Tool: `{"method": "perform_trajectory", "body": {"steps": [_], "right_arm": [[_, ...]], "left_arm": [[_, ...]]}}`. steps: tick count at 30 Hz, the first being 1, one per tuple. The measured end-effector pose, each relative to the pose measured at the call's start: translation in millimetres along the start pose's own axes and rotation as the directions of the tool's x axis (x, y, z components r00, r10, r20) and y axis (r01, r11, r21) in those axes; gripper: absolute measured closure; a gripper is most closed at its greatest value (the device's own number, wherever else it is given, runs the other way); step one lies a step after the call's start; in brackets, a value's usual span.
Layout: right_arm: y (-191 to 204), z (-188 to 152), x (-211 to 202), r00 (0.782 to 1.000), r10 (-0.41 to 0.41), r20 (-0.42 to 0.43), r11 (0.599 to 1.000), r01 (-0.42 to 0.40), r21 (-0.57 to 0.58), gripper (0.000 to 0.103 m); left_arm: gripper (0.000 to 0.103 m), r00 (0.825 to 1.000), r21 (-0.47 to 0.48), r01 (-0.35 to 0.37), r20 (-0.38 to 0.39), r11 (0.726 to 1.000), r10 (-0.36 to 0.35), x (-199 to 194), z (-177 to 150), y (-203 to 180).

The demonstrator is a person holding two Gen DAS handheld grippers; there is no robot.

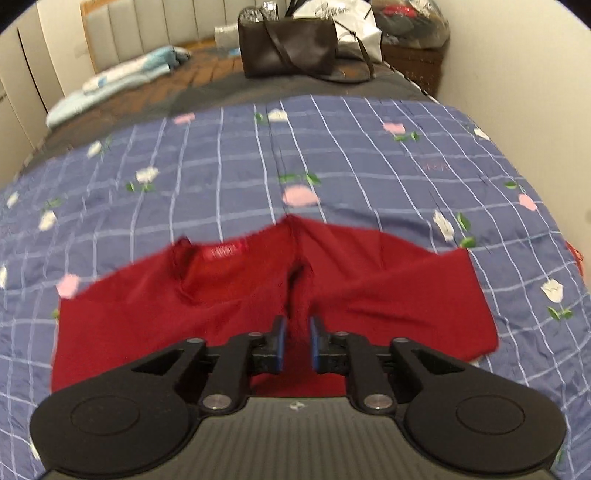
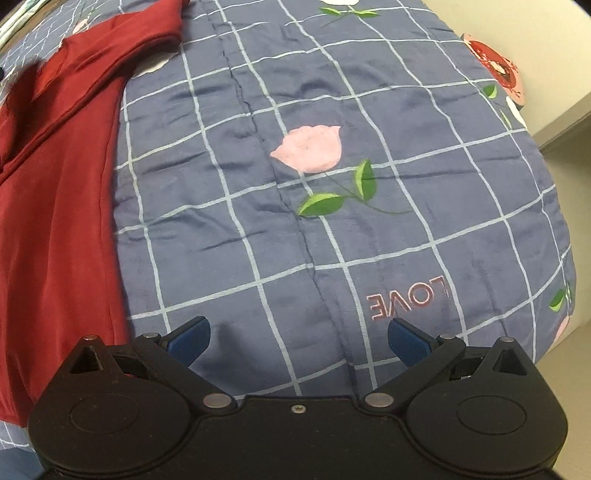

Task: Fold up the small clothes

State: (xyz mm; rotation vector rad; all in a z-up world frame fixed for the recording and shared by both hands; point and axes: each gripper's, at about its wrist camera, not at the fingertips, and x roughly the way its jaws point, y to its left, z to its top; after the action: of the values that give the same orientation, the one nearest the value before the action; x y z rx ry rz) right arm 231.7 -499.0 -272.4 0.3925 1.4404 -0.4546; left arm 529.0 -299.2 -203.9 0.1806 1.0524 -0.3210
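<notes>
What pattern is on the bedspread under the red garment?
Blue bedspread with a pale grid, pink and white tulips and a "LOVE" print; clearest in the right wrist view.

1 red garment (image 1: 388,295), 1 blue checked quilt (image 1: 221,166), 1 dark handbag (image 1: 288,48), 2 grippers (image 1: 295,345) (image 2: 298,338)

Spreading across the bed, a blue quilt (image 1: 369,155) with a pale grid and printed pink and white flowers, "LOVE" (image 2: 406,301) stitched upside down in the right wrist view; lying beyond its far edge, a grey sheet (image 1: 207,94) and a brown woven mat (image 1: 214,66); standing at the head, a padded pale headboard (image 1: 147,26); resting along the left side, folded light-blue bedding (image 1: 122,79); sitting near the headboard, a dark brown handbag (image 1: 286,46) beside white bags (image 1: 351,22) and a clear bag of clothes (image 1: 413,22); closing in on the right, a plain cream wall (image 1: 517,55); peeking over the quilt's edge, a round red-and-pink cushion (image 2: 496,68).
</notes>
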Motion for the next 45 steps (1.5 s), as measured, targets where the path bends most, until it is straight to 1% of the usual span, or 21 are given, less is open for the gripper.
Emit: {"method": "perform_trajectory", "body": {"steps": [1, 3, 5, 7, 10, 12, 14, 17, 20, 22, 25, 28, 30, 32, 34, 36, 37, 39, 40, 42, 45], "right_arm": [[1, 0, 0, 1.0, 0.003, -0.001, 1.0, -0.003, -0.004, 0.001], [4, 1, 2, 1.0, 0.007, -0.006, 1.0, -0.007, -0.012, 0.001], [6, 2, 4, 1.0, 0.011, -0.015, 1.0, -0.012, -0.02, 0.001], [10, 3, 7, 1.0, 0.013, -0.024, 0.999, -0.013, -0.03, 0.001], [15, 2, 10, 0.999, 0.015, -0.037, 0.999, -0.017, -0.052, 0.001], [18, 1, 13, 0.999, 0.018, -0.051, 0.998, -0.021, -0.061, 0.001], [19, 0, 16, 0.998, 0.016, -0.064, 0.998, -0.02, -0.061, 0.001], [21, -1, 19, 0.997, 0.012, -0.076, 0.998, -0.017, -0.065, 0.001], [24, 0, 20, 0.997, 0.009, -0.077, 0.997, -0.015, -0.079, 0.001], [29, 2, 18, 0.998, 0.009, -0.057, 0.997, -0.014, -0.08, 0.001], [45, 16, 4, 0.997, 0.07, 0.015, 0.994, -0.068, -0.088, 0.001], [72, 37, -8, 0.98, 0.172, 0.097, 0.98, -0.161, -0.113, 0.001], [98, 57, -12, 0.959, 0.242, 0.146, 0.964, -0.22, -0.152, 0.001], [123, 79, -12, 0.939, 0.292, 0.183, 0.947, -0.256, -0.195, 0.001], [154, 102, -9, 0.919, 0.339, 0.201, 0.926, -0.288, -0.242, 0.008], [186, 121, -1, 0.906, 0.364, 0.216, 0.912, -0.301, -0.278, 0.022], [202, 130, 2, 0.9, 0.372, 0.228, 0.906, -0.299, -0.298, 0.025], [232, 146, 10, 0.891, 0.38, 0.249, 0.895, -0.287, -0.341, 0.039], [243, 152, 14, 0.891, 0.379, 0.251, 0.893, -0.282, -0.35, 0.043], [260, 161, 22, 0.893, 0.375, 0.249, 0.89, -0.272, -0.366, 0.061], [273, 165, 30, 0.899, 0.365, 0.243, 0.887, -0.256, -0.385, 0.063]], "left_arm": [[0.064, 1.0, -0.004, 0.015, -0.01, 1.0, -0.015, -1, -3, 1], [0.05, 0.999, -0.015, 0.031, -0.014, 0.999, -0.031, -5, -7, 5], [0.043, 0.999, -0.034, 0.035, -0.022, 0.999, -0.036, -11, -13, 10], [0.027, 0.999, -0.06, 0.015, -0.033, 0.998, -0.017, -15, -19, 18], [0.012, 0.996, -0.117, -0.065, -0.067, 0.991, 0.058, -20, -41, 38], [0.008, 0.987, -0.158, -0.124, -0.119, 0.98, 0.106, -22, -56, 56], [0.006, 0.972, -0.201, -0.185, -0.185, 0.962, 0.149, -22, -76, 77], [0.006, 0.939, -0.249, -0.27, -0.281, 0.93, 0.197, -26, -110, 111], [0.004, 0.902, -0.307, -0.363, -0.354, 0.88, 0.248, -36, -144, 146], [0.004, 0.884, -0.354, -0.401, -0.39, 0.845, 0.257, -42, -161, 167], [0.004, 0.877, -0.422, -0.432, -0.404, 0.797, 0.26, -53, -171, 198], [0.002, 0.885, -0.468, -0.438, -0.374, 0.768, 0.277, -62, -169, 222], [0.001, 0.899, -0.485, -0.422, -0.335, 0.766, 0.284, -63, -160, 238], [0.001, 0.913, -0.49, -0.4, -0.29, 0.775, 0.288, -58, -150, 253], [0.001, 0.923, -0.486, -0.38, -0.255, 0.787, 0.288, -45, -138, 268], [0.001, 0.937, -0.487, -0.347, -0.214, 0.801, 0.276, -33, -125, 280], [0.004, 0.945, -0.492, -0.327, -0.194, 0.807, 0.264, -24, -120, 286], [0.008, 0.964, -0.51, -0.267, -0.148, 0.818, 0.222, -7, -110, 299], [0.012, 0.971, -0.515, -0.24, -0.136, 0.823, 0.198, 1, -106, 303], [0.02, 0.981, -0.516, -0.192, -0.123, 0.835, 0.15, 21, -96, 311], [0.024, 0.985, -0.511, -0.159, -0.14, 0.845, 0.101, 45, -87, 319]]}}
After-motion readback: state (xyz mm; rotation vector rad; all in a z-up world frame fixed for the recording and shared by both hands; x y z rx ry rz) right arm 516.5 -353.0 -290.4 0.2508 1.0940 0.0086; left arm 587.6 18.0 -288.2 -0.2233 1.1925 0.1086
